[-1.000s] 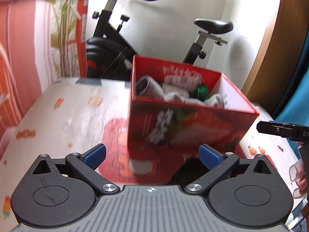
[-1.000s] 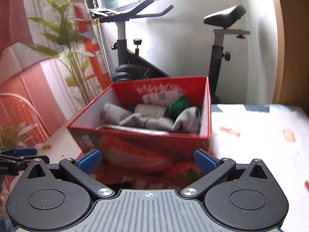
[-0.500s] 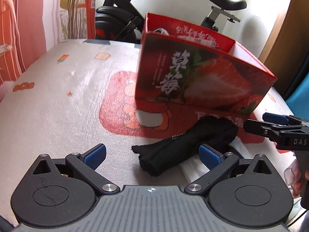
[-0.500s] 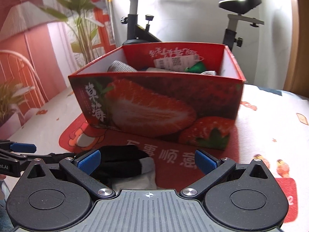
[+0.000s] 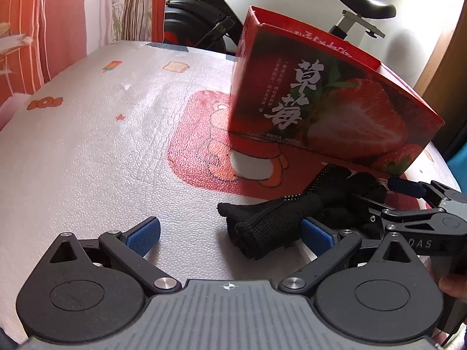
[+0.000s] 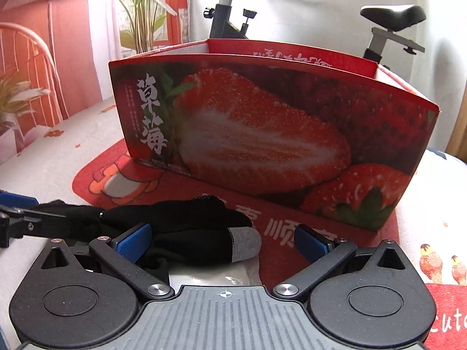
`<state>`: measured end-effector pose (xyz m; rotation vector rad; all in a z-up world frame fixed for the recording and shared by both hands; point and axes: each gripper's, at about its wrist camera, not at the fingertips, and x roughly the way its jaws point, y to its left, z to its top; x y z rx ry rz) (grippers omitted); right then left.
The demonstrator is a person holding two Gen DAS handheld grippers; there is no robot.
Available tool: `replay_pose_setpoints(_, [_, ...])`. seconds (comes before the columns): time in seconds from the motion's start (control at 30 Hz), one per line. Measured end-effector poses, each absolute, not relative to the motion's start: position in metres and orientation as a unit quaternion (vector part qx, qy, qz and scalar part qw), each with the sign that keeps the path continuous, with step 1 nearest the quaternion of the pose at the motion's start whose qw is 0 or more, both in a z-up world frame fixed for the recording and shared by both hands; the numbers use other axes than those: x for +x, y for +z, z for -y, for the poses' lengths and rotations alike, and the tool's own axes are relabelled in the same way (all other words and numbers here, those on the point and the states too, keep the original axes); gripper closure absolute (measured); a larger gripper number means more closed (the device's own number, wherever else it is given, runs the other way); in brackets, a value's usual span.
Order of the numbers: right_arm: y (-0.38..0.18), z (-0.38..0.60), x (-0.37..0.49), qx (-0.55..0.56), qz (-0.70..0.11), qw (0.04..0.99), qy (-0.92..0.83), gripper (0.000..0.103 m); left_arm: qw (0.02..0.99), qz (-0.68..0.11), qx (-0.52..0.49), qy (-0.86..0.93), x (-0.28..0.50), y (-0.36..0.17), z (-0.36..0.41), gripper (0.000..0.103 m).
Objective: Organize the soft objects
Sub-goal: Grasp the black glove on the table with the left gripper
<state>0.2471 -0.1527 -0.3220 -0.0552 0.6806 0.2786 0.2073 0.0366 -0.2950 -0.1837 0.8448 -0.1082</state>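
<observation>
A black knit glove (image 5: 280,218) lies on the table in front of the red strawberry box (image 5: 329,108). In the right wrist view the glove (image 6: 186,233) shows a grey fingertip and lies between my open fingers. My left gripper (image 5: 230,233) is open, low over the table, with the glove's cuff end between its fingers. My right gripper (image 6: 223,242) is open and shows at the right of the left wrist view (image 5: 408,201). The box (image 6: 262,134) stands just behind the glove; its inside is hidden.
The table has a white patterned cover (image 5: 87,134) with a red cartoon patch. An exercise bike (image 6: 233,8) stands behind the box. A plant (image 6: 143,14) and red curtains are at the left. A wooden panel (image 5: 443,52) is at the right.
Both grippers have dropped from above the box down to table level in front of it. The black glove has come into view between the fingers. The box contents went out of sight.
</observation>
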Motion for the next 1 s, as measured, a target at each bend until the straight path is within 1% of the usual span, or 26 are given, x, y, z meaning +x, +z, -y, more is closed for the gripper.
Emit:
replay_pose_setpoints(0.23, [-0.328, 0.160, 0.248, -0.010, -0.331, 0.933, 0.142, 0.000, 0.902, -0.413, -0.111, -0.053, 0.209, -0.296, -0.043, 0.000])
replay_pose_setpoints(0.33, [-0.331, 0.166, 0.252, 0.013, -0.343, 0.927, 0.151, 0.000, 0.896, -0.417, -0.143, -0.057, 0.211, -0.295, -0.049, 0.004])
replay_pose_setpoints(0.43, [-0.333, 0.170, 0.254, 0.025, -0.347, 0.924, 0.156, 0.000, 0.893, -0.412, -0.167, -0.065, 0.210, -0.291, -0.053, 0.011])
replay_pose_setpoints(0.53, [-0.333, 0.168, 0.253, 0.019, -0.344, 0.926, 0.153, 0.000, 0.892, -0.413, -0.167, -0.078, 0.210, -0.291, -0.048, 0.022])
replay_pose_setpoints(0.6, [-0.333, 0.168, 0.253, 0.022, -0.345, 0.926, 0.153, 0.000, 0.891, -0.415, -0.159, -0.092, 0.211, -0.291, -0.042, 0.031])
replay_pose_setpoints(0.67, [-0.333, 0.169, 0.253, 0.023, -0.344, 0.926, 0.154, 0.000, 0.891, -0.415, -0.152, -0.101, 0.213, -0.291, -0.036, 0.038])
replay_pose_setpoints(0.77, [-0.333, 0.168, 0.253, 0.021, -0.344, 0.926, 0.153, 0.000, 0.894, -0.409, -0.156, -0.100, 0.217, -0.293, -0.032, 0.041])
replay_pose_setpoints(0.83, [-0.333, 0.168, 0.254, 0.021, -0.344, 0.926, 0.153, 0.000, 0.895, -0.406, -0.157, -0.100, 0.221, -0.294, -0.030, 0.046])
replay_pose_setpoints(0.87, [-0.333, 0.168, 0.254, 0.019, -0.344, 0.926, 0.152, 0.000, 0.894, -0.406, -0.162, -0.101, 0.223, -0.295, -0.031, 0.051])
replay_pose_setpoints(1.0, [-0.333, 0.167, 0.254, 0.020, -0.344, 0.926, 0.152, 0.000, 0.886, -0.413, -0.185, -0.104, 0.230, -0.299, -0.037, 0.054])
